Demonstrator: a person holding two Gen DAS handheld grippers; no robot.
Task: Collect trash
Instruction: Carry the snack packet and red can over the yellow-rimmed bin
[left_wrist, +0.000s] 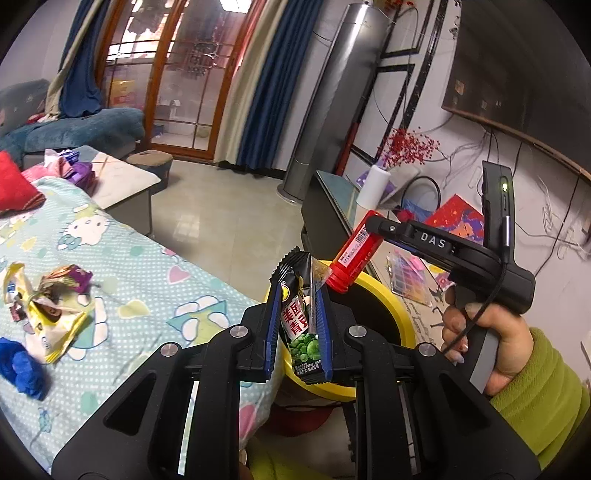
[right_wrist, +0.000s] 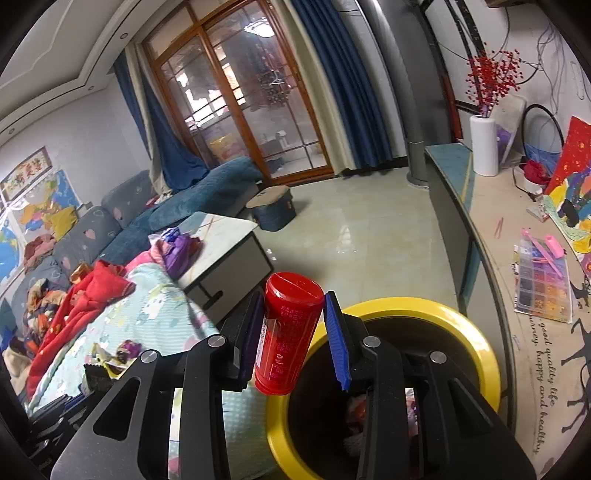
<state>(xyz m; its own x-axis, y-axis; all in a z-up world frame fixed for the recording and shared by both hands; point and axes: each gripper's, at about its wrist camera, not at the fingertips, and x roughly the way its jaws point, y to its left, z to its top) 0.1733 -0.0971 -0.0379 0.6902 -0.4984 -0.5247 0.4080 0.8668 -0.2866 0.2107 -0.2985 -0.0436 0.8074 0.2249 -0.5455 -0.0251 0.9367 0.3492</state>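
Left gripper (left_wrist: 297, 325): fingers clenched on a green pea snack packet (left_wrist: 301, 325), packet upright between the blue pads, top edge sticking out above them, lower end hanging over the near rim of the yellow bin (left_wrist: 388, 295). Right gripper (right_wrist: 295, 332): my fingers had a red bottle (right_wrist: 288, 332) between them, left pad on the bottle's side, right pad at the cap end with a thin gap showing lower down, so I counted it as gripped but the contact on that side was not clean to see. From the left wrist view the red bottle (left_wrist: 354, 254) was tilted, cap end down, sitting over the far side of the bin opening, just beside the packet's top corner; whether they touched, I couldn't tell. Right hand (left_wrist: 480, 332) was wrapped around the gripper handle, green sleeve behind it. Yellow bin (right_wrist: 469, 332) had a dark liner and some scraps at the bottom. More trash was on the bed (left_wrist: 147, 280): crumpled yellow wrappers (left_wrist: 48, 310) and a blue wad (left_wrist: 22, 365) near the left edge, well apart from the bin.
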